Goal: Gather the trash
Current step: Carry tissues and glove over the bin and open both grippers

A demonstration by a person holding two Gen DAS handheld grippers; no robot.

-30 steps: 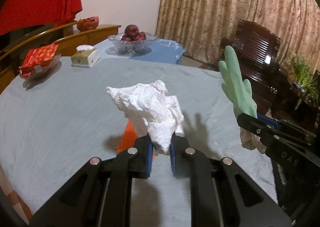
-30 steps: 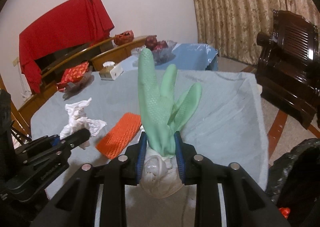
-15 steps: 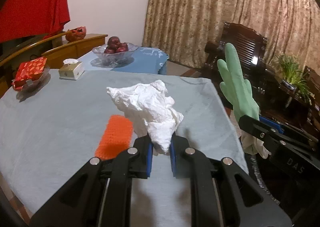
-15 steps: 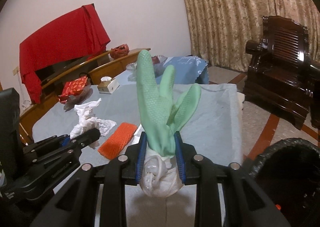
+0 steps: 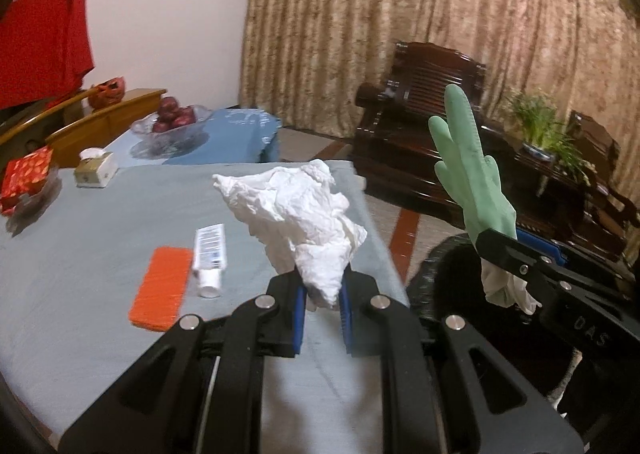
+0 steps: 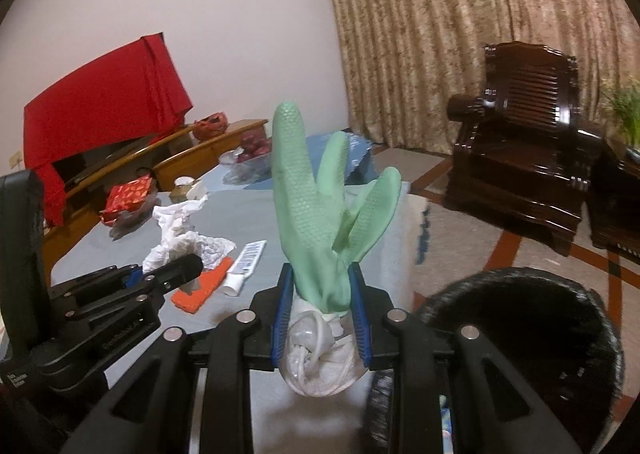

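Observation:
My left gripper (image 5: 322,294) is shut on a crumpled white tissue (image 5: 296,209) and holds it above the table's right edge. My right gripper (image 6: 320,298) is shut on a green rubber glove (image 6: 320,213) with a white cuff, fingers pointing up; it also shows in the left wrist view (image 5: 472,173). A black-lined trash bin (image 6: 520,330) stands on the floor right of the table, just right of and below the right gripper. An orange sponge (image 5: 162,282) and a white tube (image 5: 210,254) lie on the grey tablecloth (image 5: 80,254).
A tissue box (image 5: 94,169), a red gift box (image 5: 26,179) and a glass fruit bowl (image 5: 172,123) sit at the far side. A dark wooden armchair (image 6: 520,161) and a potted plant (image 5: 540,129) stand beyond the bin.
Both grippers have swung right with their loads, from over the table toward its right edge. The bin has come into fuller view, and the white tube is now uncovered beside the sponge.

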